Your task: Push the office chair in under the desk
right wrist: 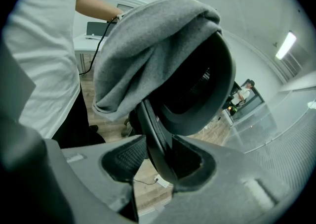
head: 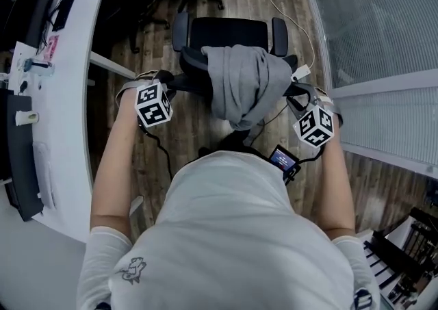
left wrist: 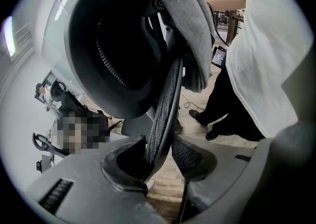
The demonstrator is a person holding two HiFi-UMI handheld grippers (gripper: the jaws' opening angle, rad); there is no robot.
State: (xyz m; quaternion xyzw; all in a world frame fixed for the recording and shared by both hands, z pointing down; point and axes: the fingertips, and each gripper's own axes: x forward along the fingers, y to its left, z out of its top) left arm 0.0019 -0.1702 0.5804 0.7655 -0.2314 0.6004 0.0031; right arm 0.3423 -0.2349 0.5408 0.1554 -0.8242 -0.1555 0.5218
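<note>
So both tools are clamped on the backrest (left wrist: 165, 114) of the office chair (head: 229, 31). The left gripper (left wrist: 159, 144) pinches the rim on one side and the right gripper (right wrist: 159, 141) pinches it on the other. The chair sits out on the wood floor, well apart from the white desk (head: 72, 110) at the left of the head view, and its seat isn't pointing at the desk at all.

Stuff I'd worry about:

- It's a swivel chair, and both grips are thin pinches on the rim. Push unevenly and I reckon the seat just spins instead of rolling, or a jaw slides off.
- The gray sweater (head: 239, 83) is only draped over the backrest, between the grippers. A sharp turn could dump it on the floor or under the casters.
- There's a white cable (head: 274, 2) running along the floor near the chair. A caster could snag it.
- The armrest (head: 179, 28) on the desk side could smack the desk edge or the white support bar (head: 109, 64) if the chair goes in crooked.
- I can't see the wheels from here, so there's no telling which way they're pointed.
</note>
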